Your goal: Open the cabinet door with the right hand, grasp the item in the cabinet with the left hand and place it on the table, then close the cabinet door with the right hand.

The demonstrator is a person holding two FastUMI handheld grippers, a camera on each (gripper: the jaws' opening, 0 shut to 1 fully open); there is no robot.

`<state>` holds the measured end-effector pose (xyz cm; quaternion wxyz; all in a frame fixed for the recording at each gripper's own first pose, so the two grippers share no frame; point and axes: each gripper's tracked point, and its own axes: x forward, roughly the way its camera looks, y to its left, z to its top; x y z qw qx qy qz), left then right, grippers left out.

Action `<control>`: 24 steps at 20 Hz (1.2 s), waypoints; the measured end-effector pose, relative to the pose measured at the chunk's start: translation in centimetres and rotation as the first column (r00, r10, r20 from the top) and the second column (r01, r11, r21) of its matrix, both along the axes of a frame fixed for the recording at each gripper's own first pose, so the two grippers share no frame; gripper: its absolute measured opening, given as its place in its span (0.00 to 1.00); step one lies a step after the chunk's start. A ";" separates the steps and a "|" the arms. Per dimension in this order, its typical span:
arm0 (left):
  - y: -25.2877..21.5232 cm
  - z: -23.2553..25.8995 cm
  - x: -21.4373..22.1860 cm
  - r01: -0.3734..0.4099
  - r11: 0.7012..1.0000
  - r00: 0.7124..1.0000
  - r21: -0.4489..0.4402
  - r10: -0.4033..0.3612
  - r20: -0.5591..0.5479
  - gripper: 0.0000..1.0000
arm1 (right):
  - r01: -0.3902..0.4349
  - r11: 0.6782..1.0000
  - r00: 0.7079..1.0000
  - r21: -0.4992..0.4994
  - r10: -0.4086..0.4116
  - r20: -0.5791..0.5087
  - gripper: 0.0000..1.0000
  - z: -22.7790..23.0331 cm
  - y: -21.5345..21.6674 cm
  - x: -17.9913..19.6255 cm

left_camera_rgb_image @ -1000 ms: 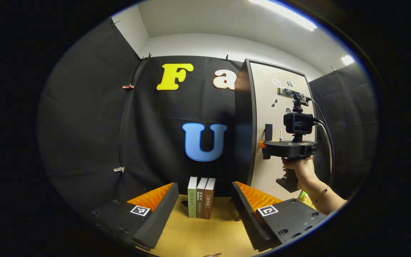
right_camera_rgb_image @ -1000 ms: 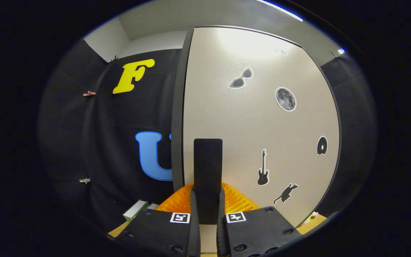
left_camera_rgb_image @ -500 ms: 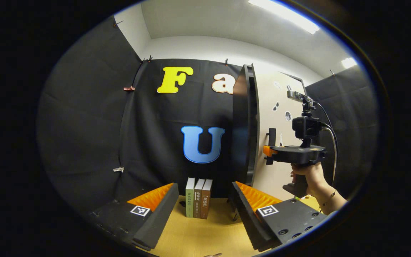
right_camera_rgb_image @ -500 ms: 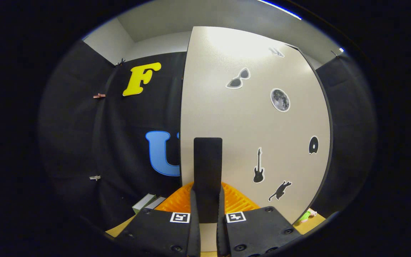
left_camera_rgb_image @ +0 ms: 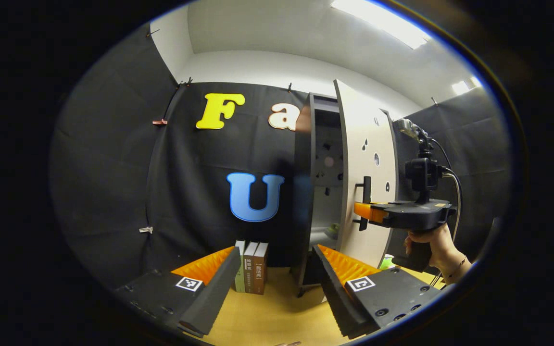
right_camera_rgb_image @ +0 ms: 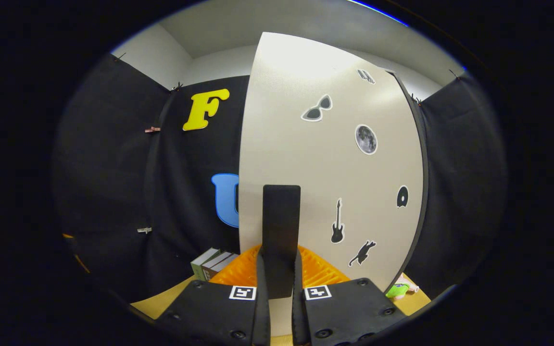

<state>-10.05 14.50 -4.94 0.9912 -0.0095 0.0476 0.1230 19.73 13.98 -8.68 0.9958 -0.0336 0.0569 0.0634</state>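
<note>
Now | right gripper point(right_camera_rgb_image: 280, 288) clamps door handle point(right_camera_rgb_image: 281, 226) | left gripper point(left_camera_rgb_image: 277, 283) wide (holding nothing)

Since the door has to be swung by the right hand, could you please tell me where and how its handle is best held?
Grip the door handle, an upright black bar standing off the cabinet door near its free edge. Come straight at the door's face, one finger on each side of the bar. The right hand-held gripper is already clamped that way.

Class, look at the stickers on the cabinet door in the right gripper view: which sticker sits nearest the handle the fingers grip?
The guitar sticker. It stands just right of the handle, level with it; the sunglasses, moon, record and cat stickers all lie farther off.
</note>
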 end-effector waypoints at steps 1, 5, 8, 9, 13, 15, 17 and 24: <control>-0.6 -0.1 0.0 0.013 1.000 1.000 -0.005 -0.013 0.000 0.94 | -0.012 1.000 1.000 -0.008 0.012 0.002 0.21 0.1 -0.3 -0.3; -2.8 0.3 0.3 0.070 0.997 0.997 -0.029 -0.070 0.009 0.93 | -0.022 1.000 1.000 -0.016 0.022 0.006 0.21 0.5 -1.4 -2.0; -4.6 0.7 0.8 0.119 0.993 0.993 -0.025 -0.119 0.018 0.93 | -0.011 1.000 1.000 -0.006 0.011 0.006 0.21 0.9 -2.4 -3.0; -4.9 0.7 1.1 0.132 0.991 0.991 -0.022 -0.131 0.017 0.93 | -0.011 1.000 1.000 -0.007 0.011 0.007 0.21 1.0 -2.6 -3.2; -7.4 1.1 2.6 0.191 0.981 0.981 -0.023 -0.190 0.028 0.94 | 0.001 1.000 1.000 -0.018 -0.001 0.018 0.21 1.3 -3.9 -3.9; -8.6 0.9 3.7 0.217 0.976 0.976 -0.026 -0.216 0.027 0.94 | -0.003 1.000 1.000 -0.009 0.003 0.018 0.21 1.5 -4.3 -4.4; -9.5 0.6 5.0 0.240 0.970 0.971 -0.031 -0.239 0.024 0.94 | -0.015 1.000 1.000 -0.003 0.015 0.022 0.21 1.5 -4.7 -4.6; -13.5 -0.2 10.2 0.329 0.944 0.944 -0.042 -0.328 0.011 0.93 | -0.009 1.000 0.999 0.005 0.009 0.039 0.21 1.7 -6.5 -5.5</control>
